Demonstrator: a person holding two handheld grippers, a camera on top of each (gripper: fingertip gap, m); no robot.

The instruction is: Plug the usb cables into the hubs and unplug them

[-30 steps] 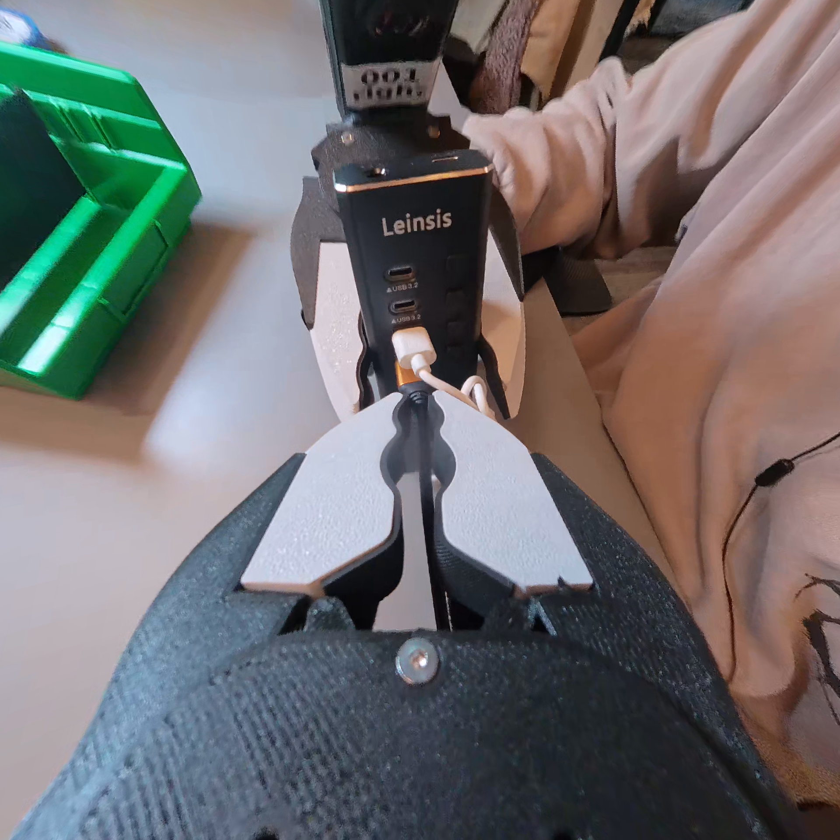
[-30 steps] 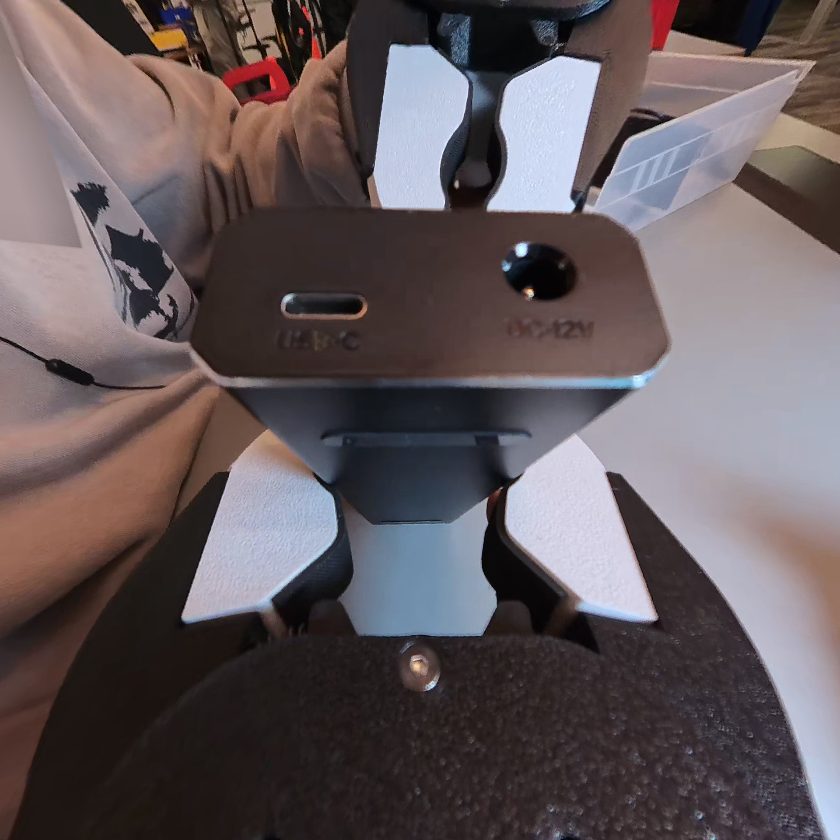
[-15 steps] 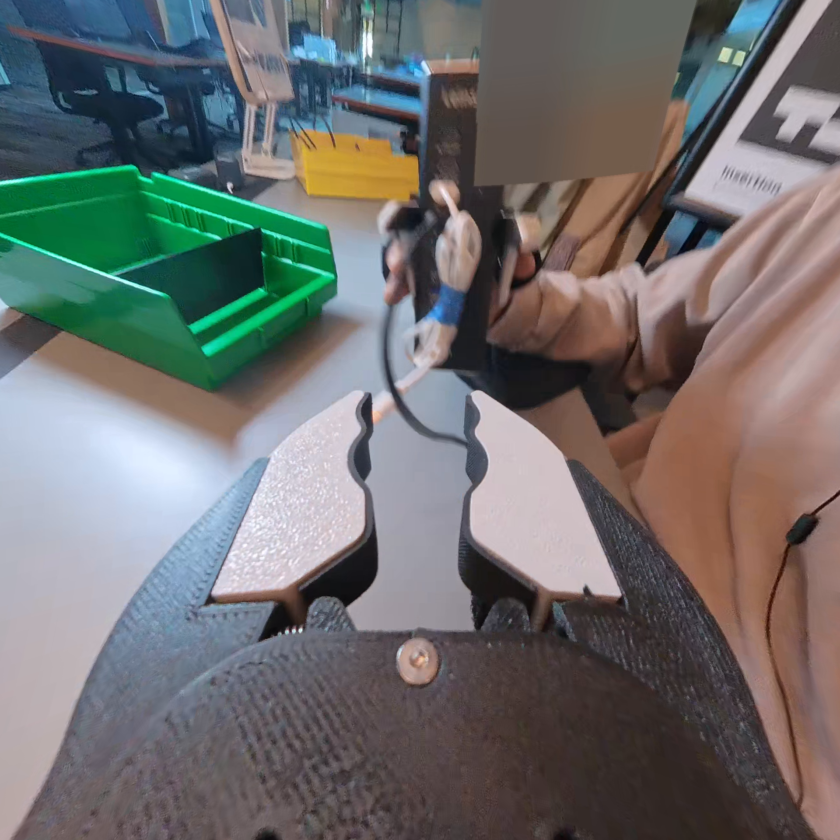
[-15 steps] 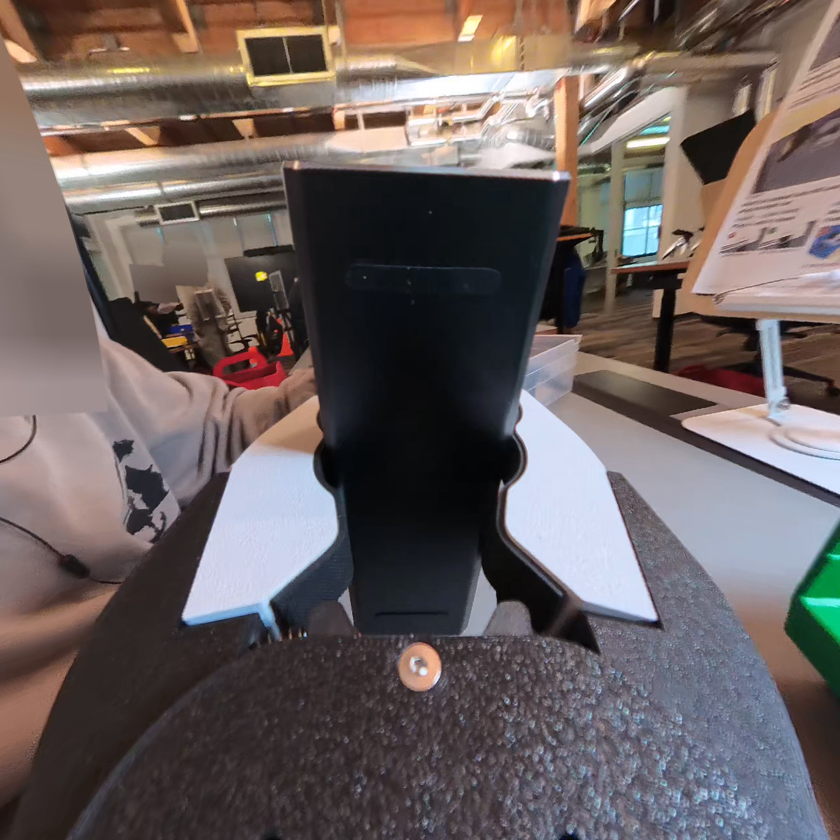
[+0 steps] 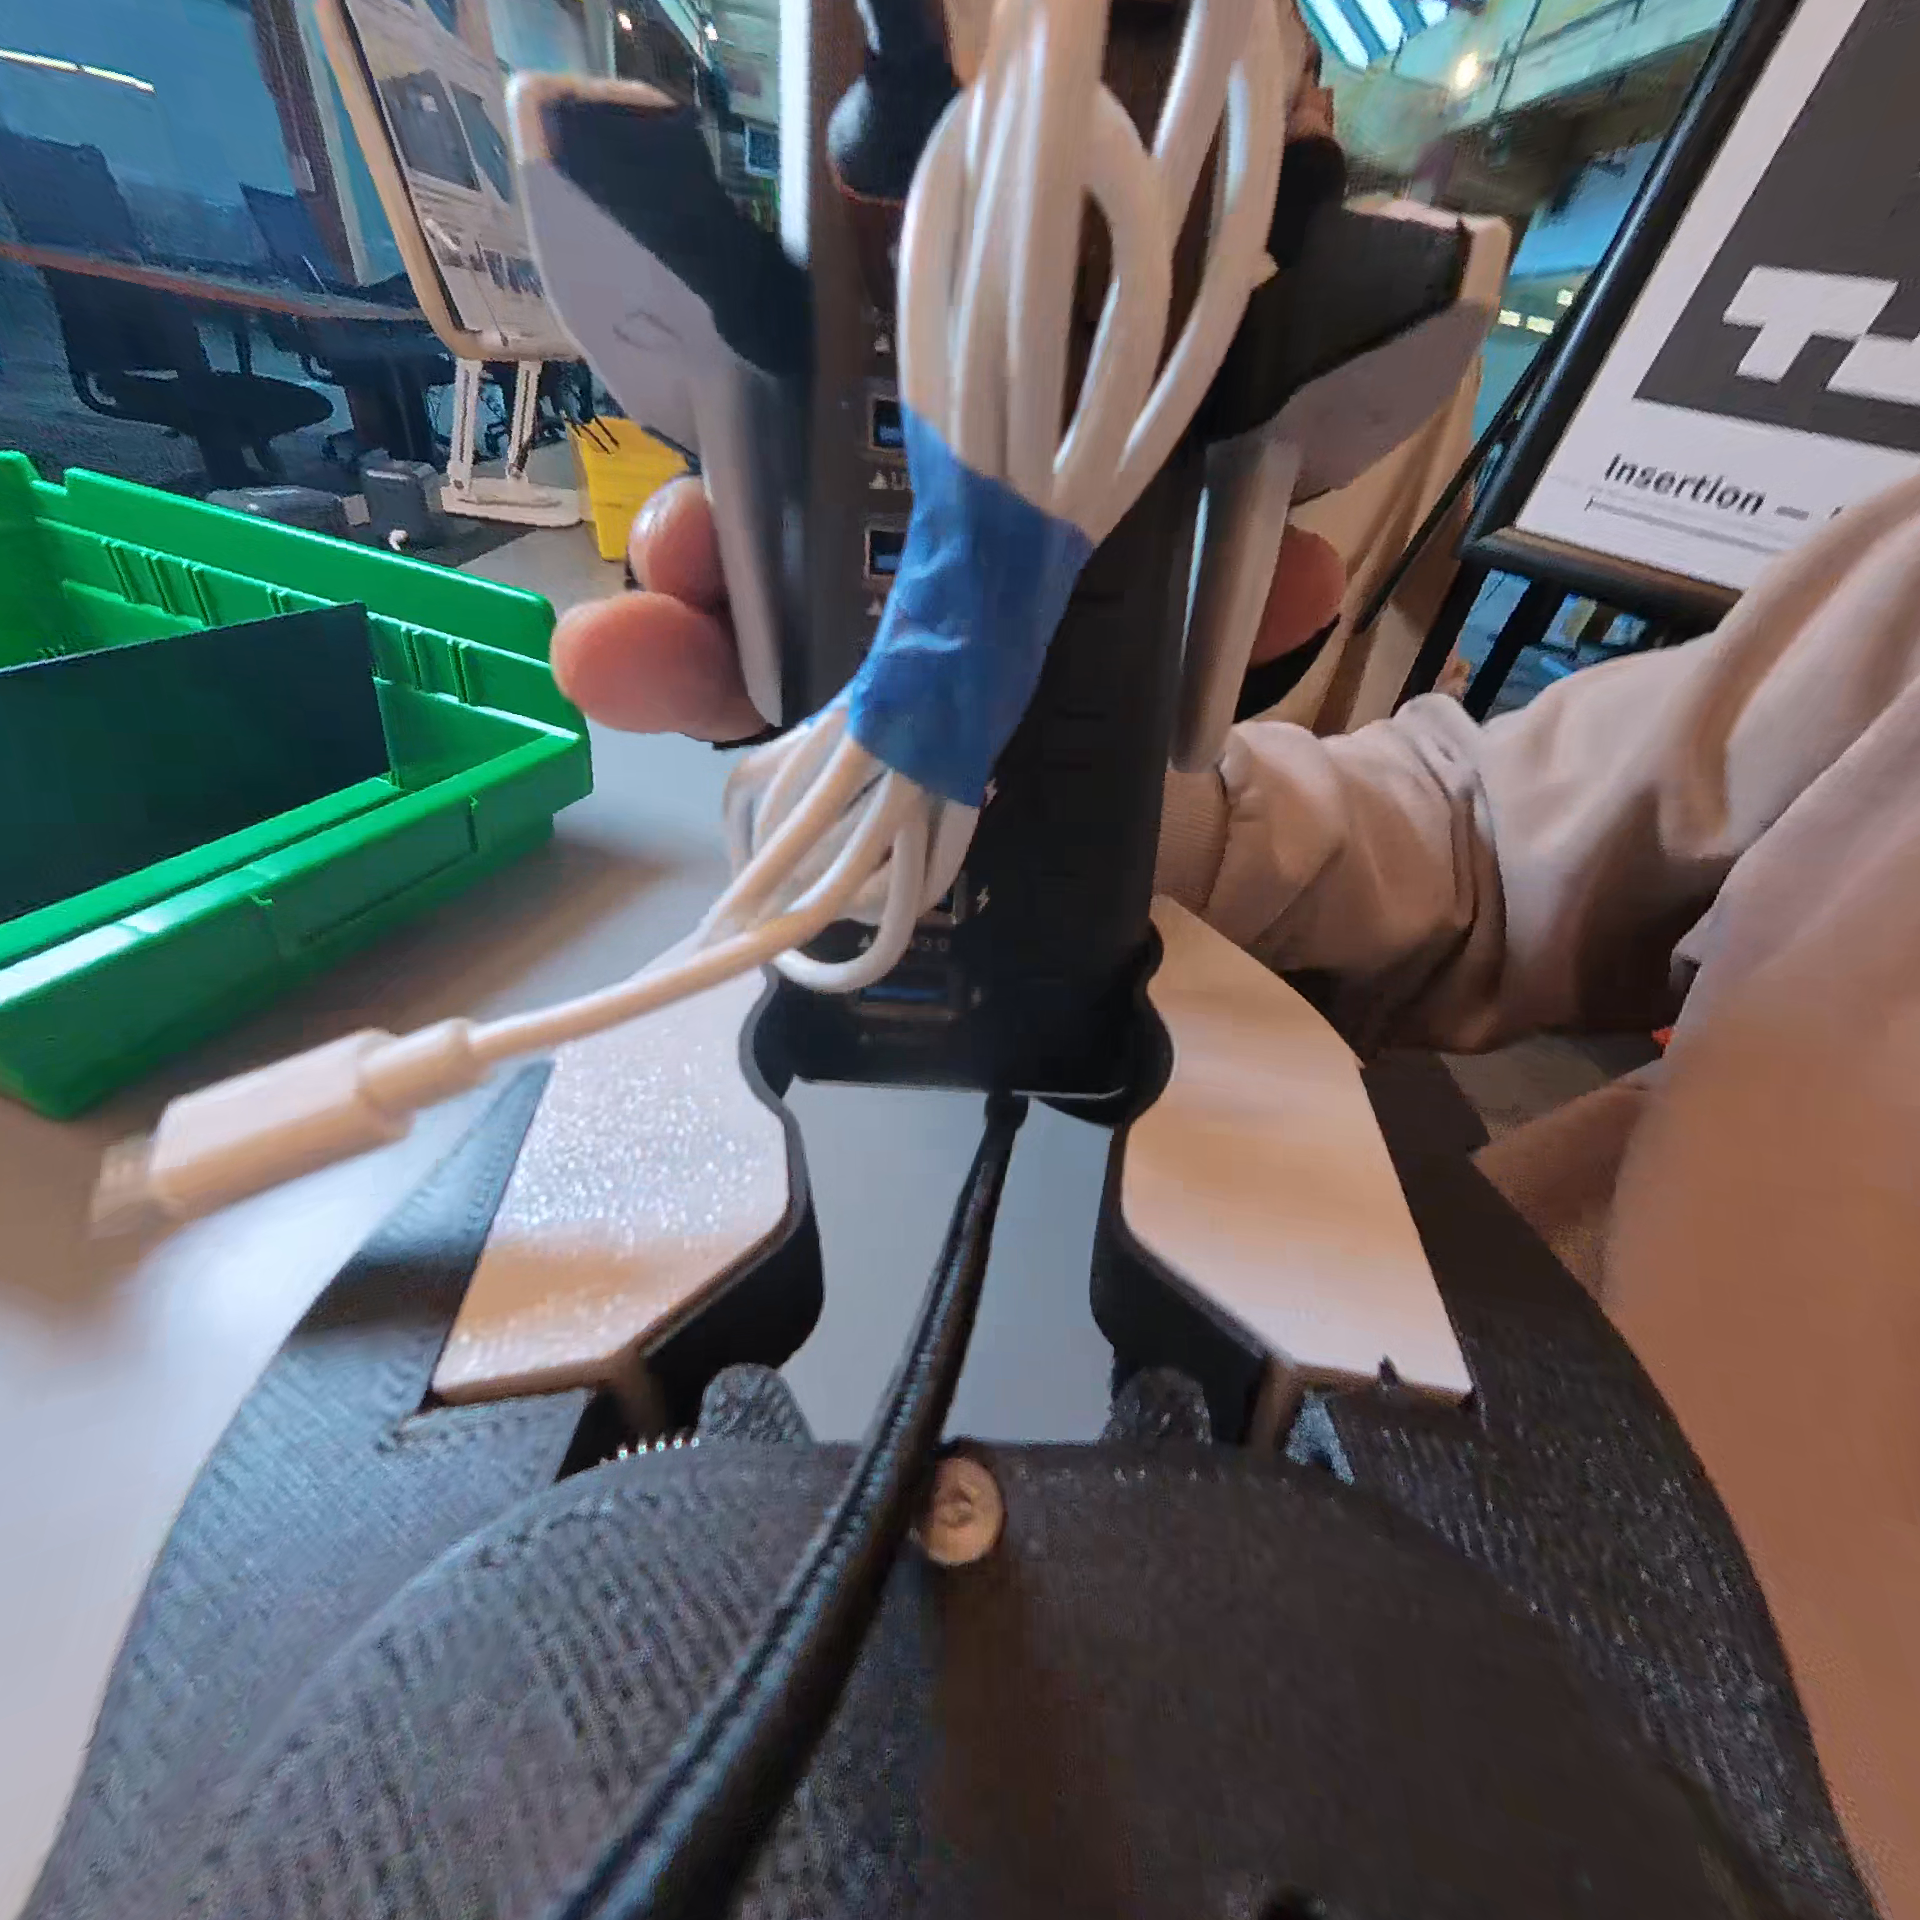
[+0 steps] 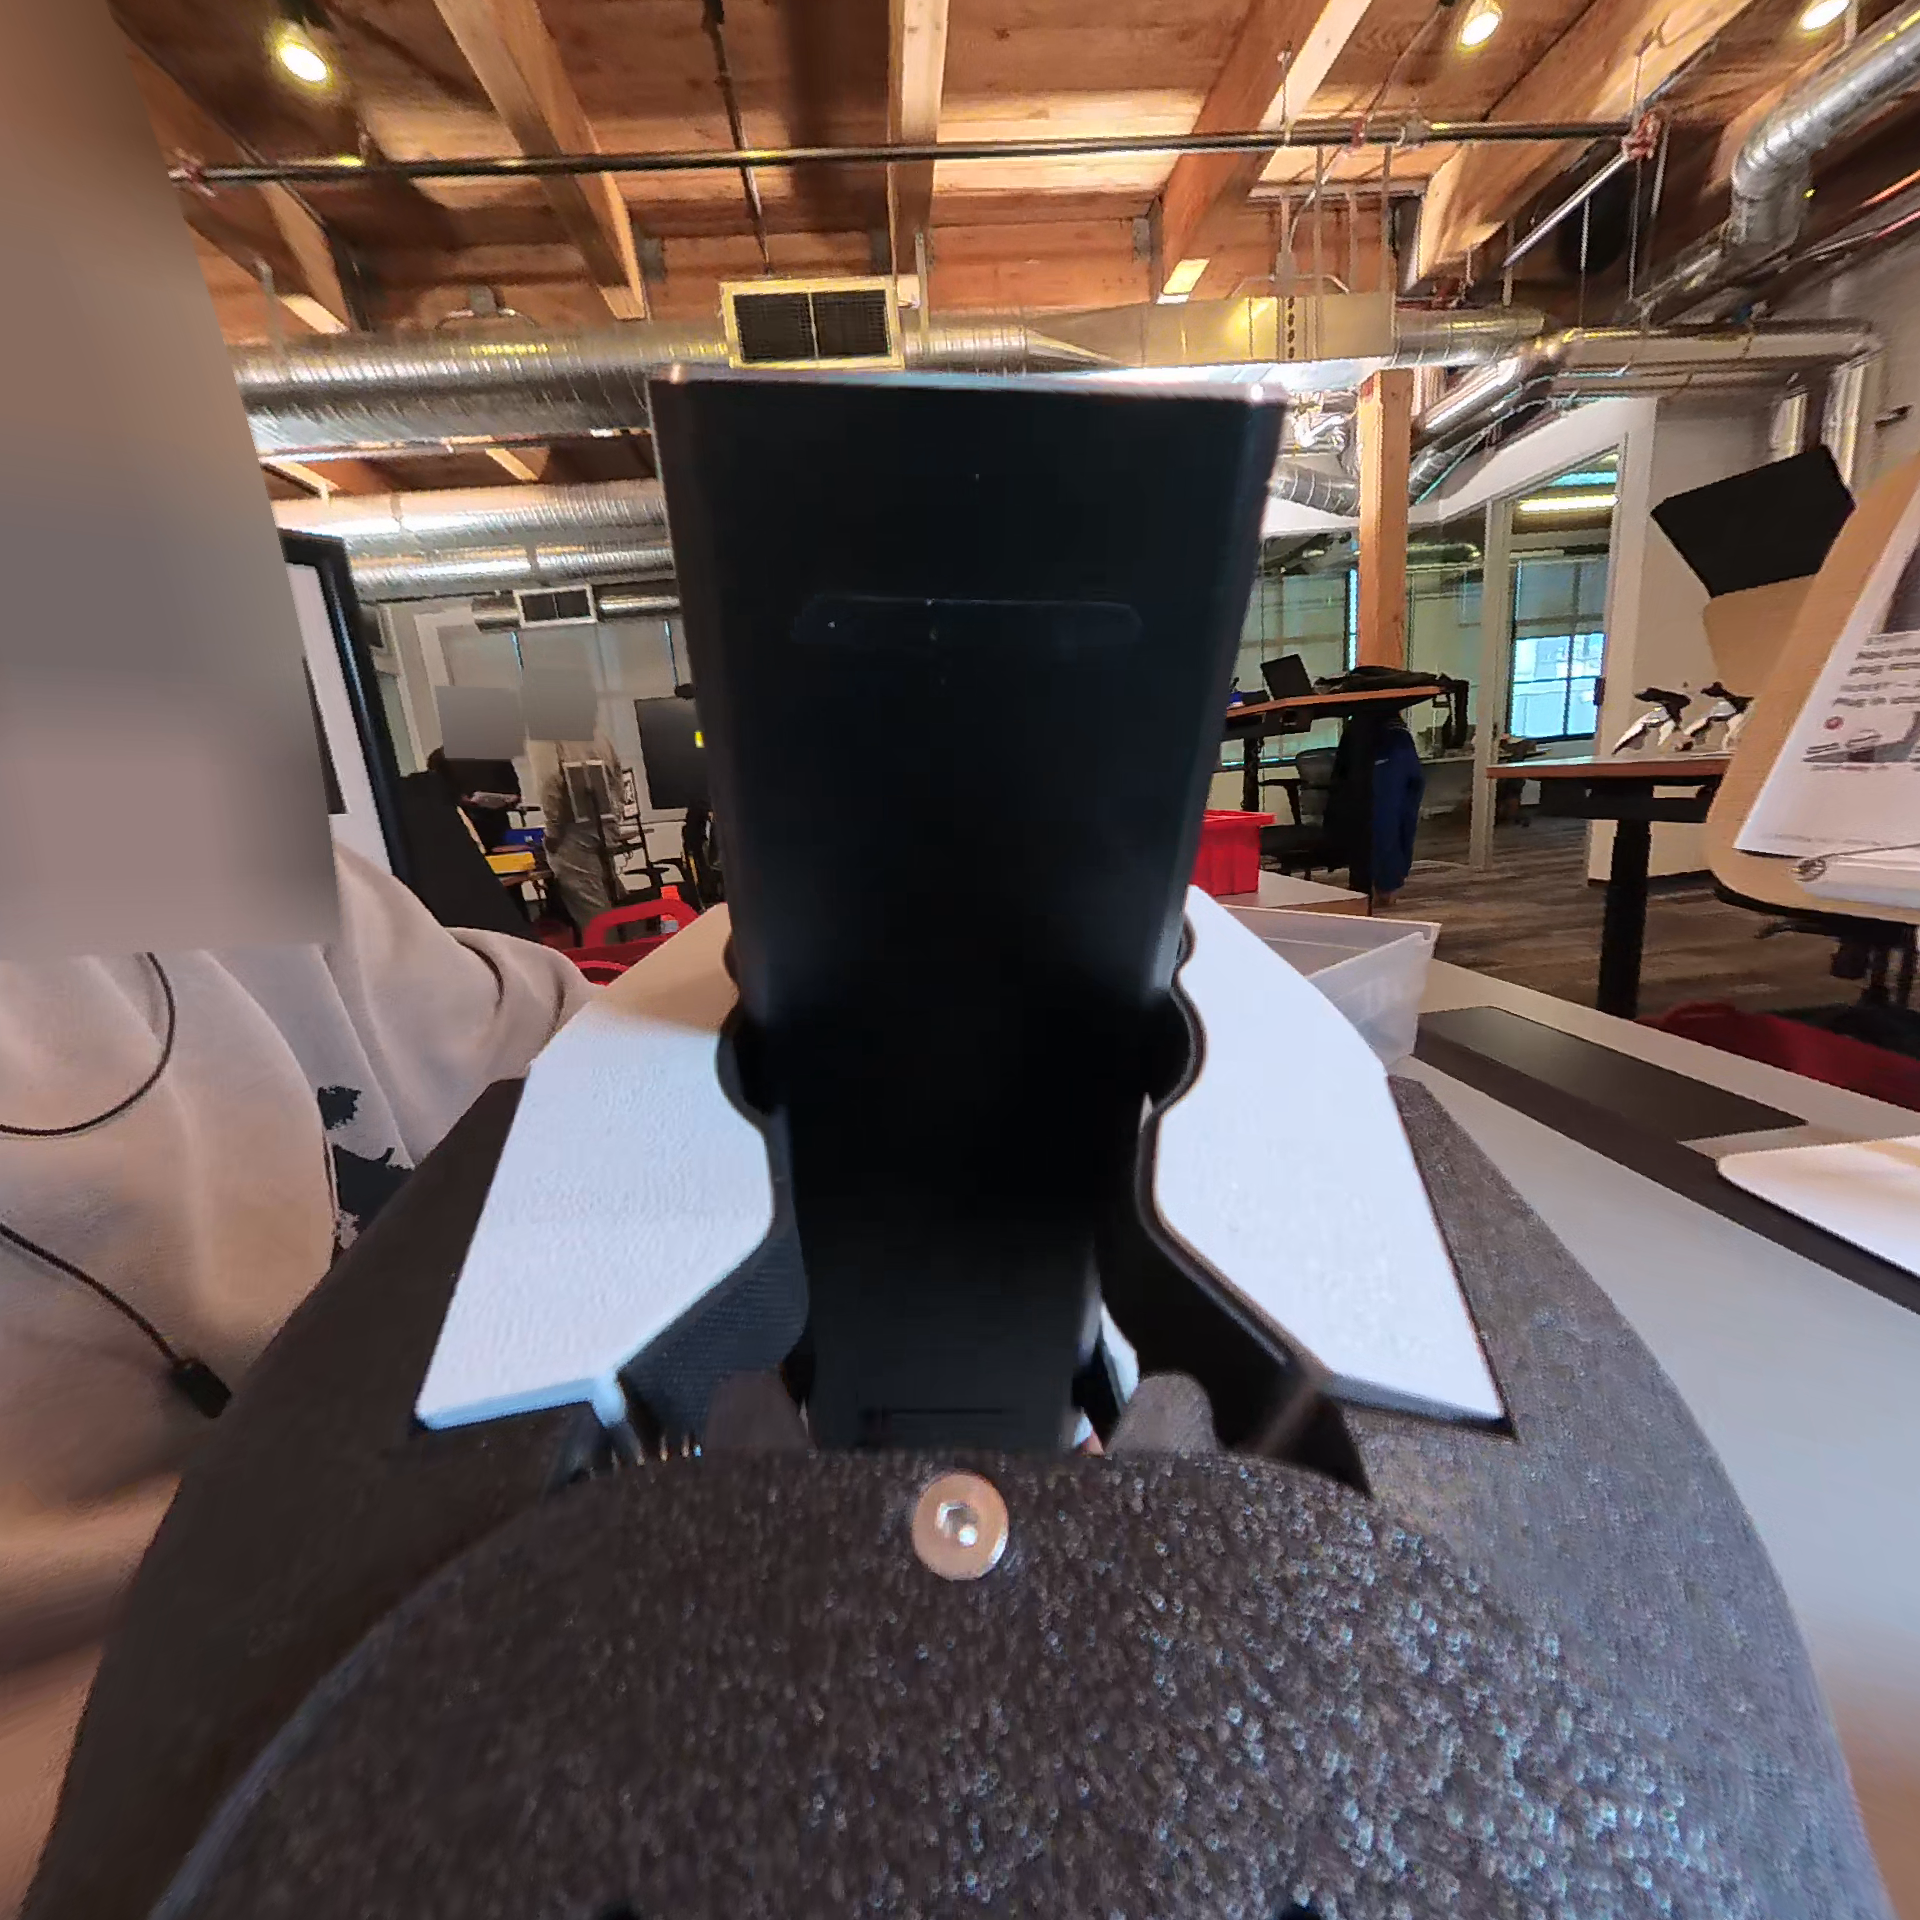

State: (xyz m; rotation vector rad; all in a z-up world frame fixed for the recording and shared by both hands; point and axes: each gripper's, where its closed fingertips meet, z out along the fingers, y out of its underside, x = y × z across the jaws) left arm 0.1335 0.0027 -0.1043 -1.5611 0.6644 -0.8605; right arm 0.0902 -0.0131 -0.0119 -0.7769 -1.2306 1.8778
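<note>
The left gripper (image 5: 956, 1049) has its fingers spread around the bottom end of the black hub (image 5: 1049, 790), which is held upright off the table (image 5: 208, 1299); whether the pads actually press it, I cannot tell. A black cable (image 5: 935, 1340) runs from the hub's bottom end back between those fingers. A bundle of white cable (image 5: 1029, 312), bound with blue tape (image 5: 966, 623), hangs against the hub's port face, hiding several ports. One loose white plug (image 5: 270, 1122) trails off to the left, blurred. The right gripper (image 6: 961, 1029) pinches the hub, which fills the middle of its view and blocks what lies behind. A person's hand (image 5: 665, 634) wraps the far gripper. Left of them, a green bin (image 5: 312, 831) with a black divider (image 5: 187, 748) sits on the table. On the right are a beige sleeve (image 5: 1558, 831) and a sign stand (image 5: 1766, 312).
</note>
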